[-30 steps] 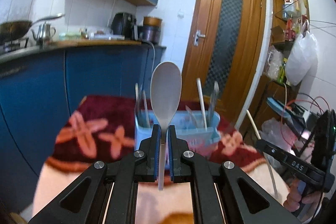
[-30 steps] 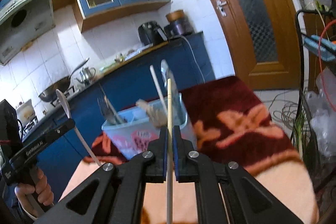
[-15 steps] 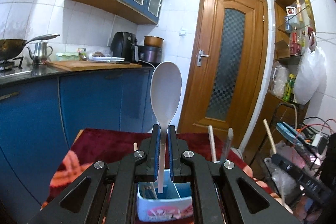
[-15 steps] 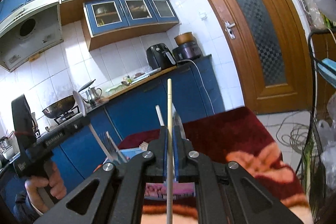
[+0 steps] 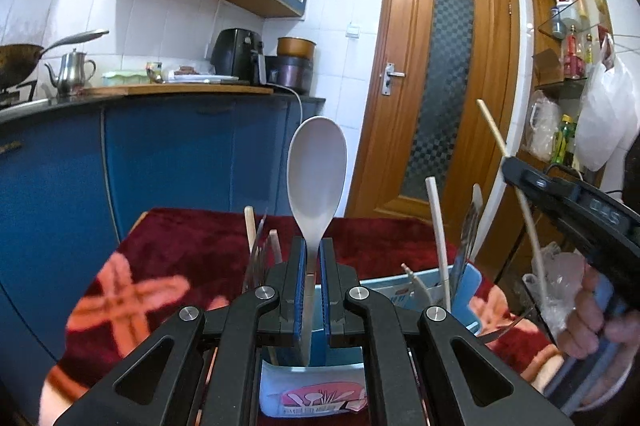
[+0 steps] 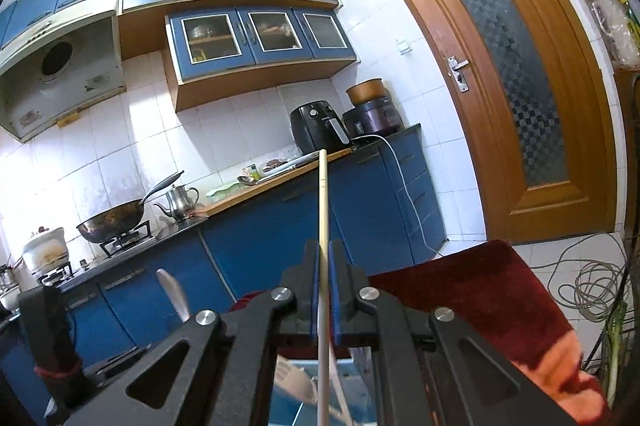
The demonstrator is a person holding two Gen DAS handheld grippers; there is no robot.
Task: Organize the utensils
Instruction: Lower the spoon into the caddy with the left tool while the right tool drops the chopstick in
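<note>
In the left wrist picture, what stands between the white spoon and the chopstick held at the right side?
A pale stick handle and a darker utensil, both upright in the blue holder; spoon, chopstick.

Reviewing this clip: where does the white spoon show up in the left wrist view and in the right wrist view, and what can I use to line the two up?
Left wrist: the white spoon stands upright at picture centre, its handle clamped in the left gripper, bowl upward.
Right wrist: only the spoon's bowl shows, low on the left, above the other tool.
Shared landmark: the black air fryer on the counter.
</note>
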